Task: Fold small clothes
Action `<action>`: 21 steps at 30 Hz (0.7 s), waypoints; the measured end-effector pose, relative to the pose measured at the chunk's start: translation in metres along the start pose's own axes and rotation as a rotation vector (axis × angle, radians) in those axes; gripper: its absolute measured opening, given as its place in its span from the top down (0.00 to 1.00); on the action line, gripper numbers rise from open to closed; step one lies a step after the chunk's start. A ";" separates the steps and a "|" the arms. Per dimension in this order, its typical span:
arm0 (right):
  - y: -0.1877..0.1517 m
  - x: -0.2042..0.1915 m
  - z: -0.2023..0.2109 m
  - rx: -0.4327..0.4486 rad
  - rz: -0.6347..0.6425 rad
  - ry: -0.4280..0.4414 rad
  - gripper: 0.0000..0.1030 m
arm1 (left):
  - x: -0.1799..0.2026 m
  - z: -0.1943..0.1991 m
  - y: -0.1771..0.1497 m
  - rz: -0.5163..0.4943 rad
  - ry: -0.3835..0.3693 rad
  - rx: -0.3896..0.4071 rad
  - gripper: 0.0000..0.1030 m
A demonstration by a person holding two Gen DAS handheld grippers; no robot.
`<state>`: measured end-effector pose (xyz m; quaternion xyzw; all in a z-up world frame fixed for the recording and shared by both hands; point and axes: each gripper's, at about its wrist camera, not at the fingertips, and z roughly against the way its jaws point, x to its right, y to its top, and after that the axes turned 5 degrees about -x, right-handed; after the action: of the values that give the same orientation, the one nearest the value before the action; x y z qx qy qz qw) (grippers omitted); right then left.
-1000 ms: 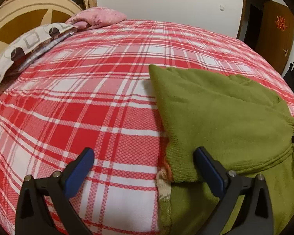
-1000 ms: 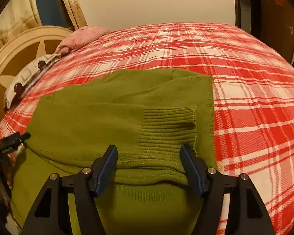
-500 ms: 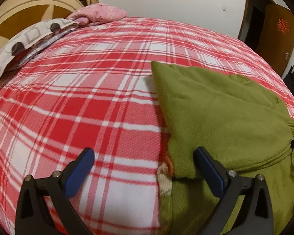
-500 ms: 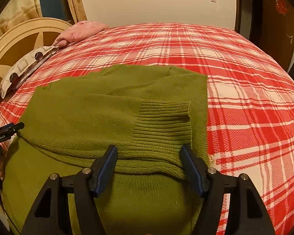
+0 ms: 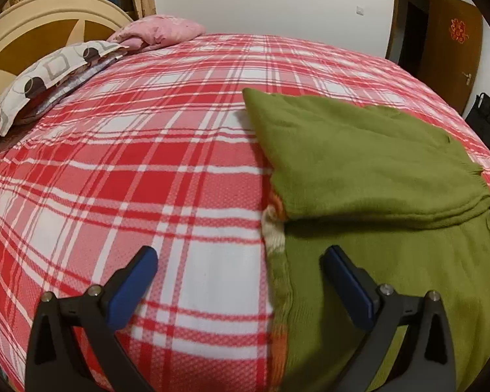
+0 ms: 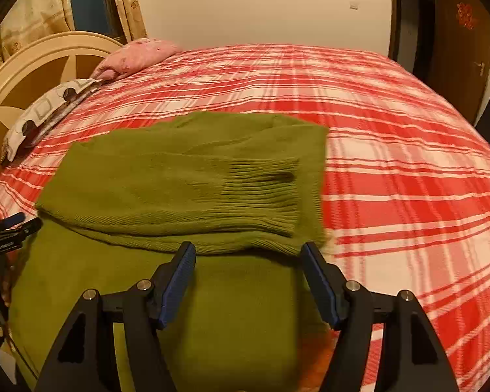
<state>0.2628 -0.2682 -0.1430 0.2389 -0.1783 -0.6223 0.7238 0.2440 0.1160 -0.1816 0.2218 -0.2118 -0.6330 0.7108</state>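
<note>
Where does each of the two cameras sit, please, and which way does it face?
Left wrist: on the left gripper, angled down at the bedspread and the sweater edge; open jaws show.
Right wrist: on the right gripper, angled down over the sweater; open jaws show, the left gripper at left.
Shared: sweater, bedspread, pillows, headboard, door.

Warm indoor light, strong fisheye bending, dark vignetted corners.

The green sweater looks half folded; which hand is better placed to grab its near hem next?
Probably the right gripper: its open jaws hang directly over the green sweater. The left gripper straddles the sweater's edge, half over bedspread.
</note>
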 end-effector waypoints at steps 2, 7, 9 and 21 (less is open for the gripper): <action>-0.004 0.012 -0.009 -0.032 -0.038 -0.015 0.34 | -0.001 0.004 0.003 0.008 0.016 -0.003 0.00; 0.005 0.017 0.011 0.085 -0.070 0.018 0.35 | -0.010 0.025 0.032 0.057 0.012 0.128 0.00; 0.015 0.011 0.013 0.104 -0.055 0.040 0.35 | -0.008 0.016 0.043 0.062 0.017 0.110 0.00; 0.028 -0.011 -0.038 -0.005 0.024 0.068 0.35 | 0.001 -0.032 0.045 0.022 0.049 -0.039 0.00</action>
<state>0.3050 -0.2490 -0.1580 0.2560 -0.1550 -0.6055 0.7375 0.2990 0.1214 -0.1808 0.2210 -0.1842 -0.6234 0.7271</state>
